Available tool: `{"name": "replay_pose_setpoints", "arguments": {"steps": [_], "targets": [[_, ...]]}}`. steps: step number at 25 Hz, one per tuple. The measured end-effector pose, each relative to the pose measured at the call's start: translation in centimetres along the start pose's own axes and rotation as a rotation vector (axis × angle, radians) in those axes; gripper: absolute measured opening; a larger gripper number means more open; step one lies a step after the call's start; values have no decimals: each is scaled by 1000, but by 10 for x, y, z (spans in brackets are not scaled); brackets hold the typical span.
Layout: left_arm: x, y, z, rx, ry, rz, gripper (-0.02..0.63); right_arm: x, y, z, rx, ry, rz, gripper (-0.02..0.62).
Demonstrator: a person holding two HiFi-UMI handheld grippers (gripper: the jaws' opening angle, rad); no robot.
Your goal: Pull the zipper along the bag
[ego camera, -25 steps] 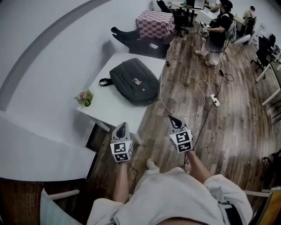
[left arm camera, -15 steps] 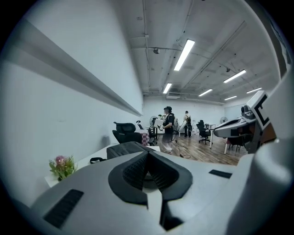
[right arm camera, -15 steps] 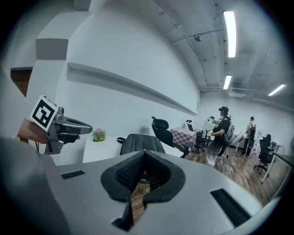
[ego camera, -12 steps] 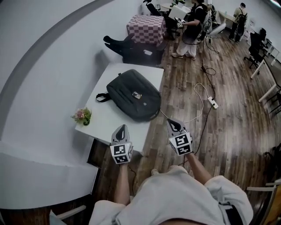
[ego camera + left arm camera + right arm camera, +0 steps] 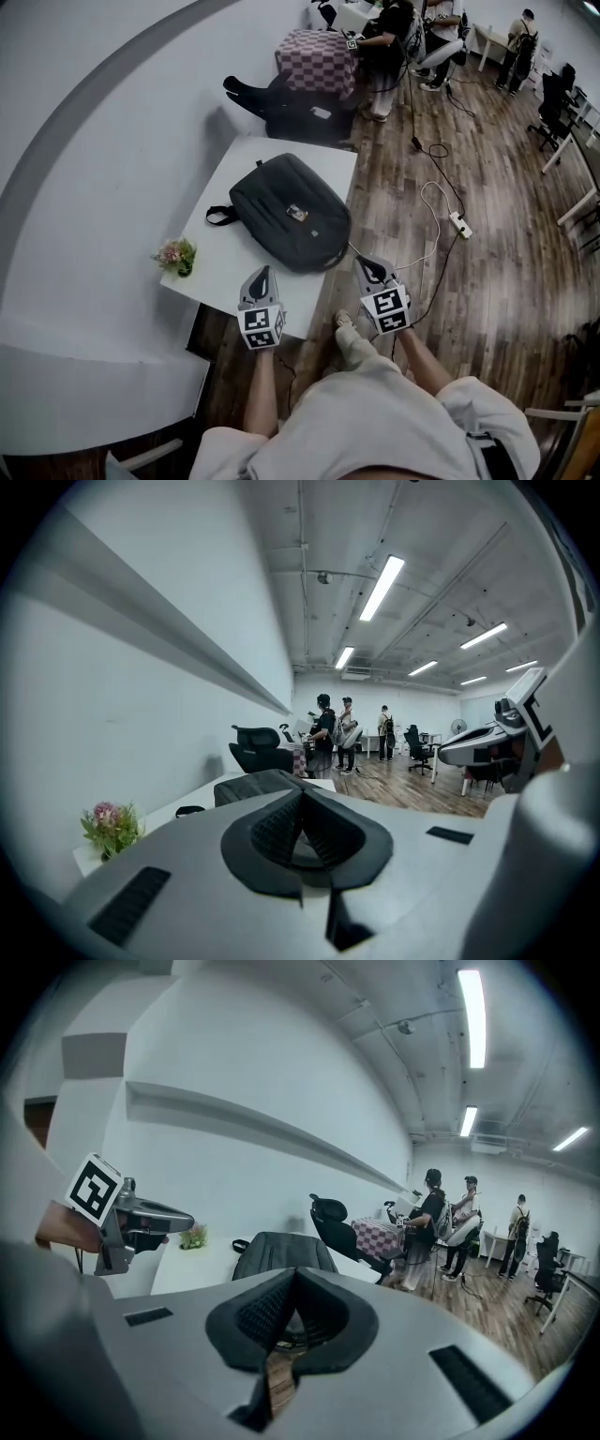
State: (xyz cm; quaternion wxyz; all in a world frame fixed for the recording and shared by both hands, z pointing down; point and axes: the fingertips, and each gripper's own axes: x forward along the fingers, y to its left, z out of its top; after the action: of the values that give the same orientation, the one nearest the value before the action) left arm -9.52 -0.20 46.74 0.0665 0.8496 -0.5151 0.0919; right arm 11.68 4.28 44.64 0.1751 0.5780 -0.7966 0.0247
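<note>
Left gripper [image 5: 262, 274] and right gripper [image 5: 368, 265]: jaws pressed together, empty. Step in square to the bag [image 5: 291, 211]. Spread your jaws before seeking the zipper pull.

Nothing here can be read. The tag [image 5: 296, 213] on the bag [image 5: 267, 192], at twelve o'clock, is too small. The left gripper [image 5: 262, 273] and right gripper [image 5: 368, 265] carry only black-and-white square patterns.

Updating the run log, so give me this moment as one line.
phase: pre-contact | left gripper: shut, empty | right gripper: shut, empty | backpack: lying on white table, untouched
</note>
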Motion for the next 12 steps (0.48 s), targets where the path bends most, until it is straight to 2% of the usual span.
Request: {"name": "replay_pose_setpoints", "arguments": {"steps": [12], "targets": [[56,37,1,-12,72,145,26,92,-32,19,10,-35,148,14]]}}
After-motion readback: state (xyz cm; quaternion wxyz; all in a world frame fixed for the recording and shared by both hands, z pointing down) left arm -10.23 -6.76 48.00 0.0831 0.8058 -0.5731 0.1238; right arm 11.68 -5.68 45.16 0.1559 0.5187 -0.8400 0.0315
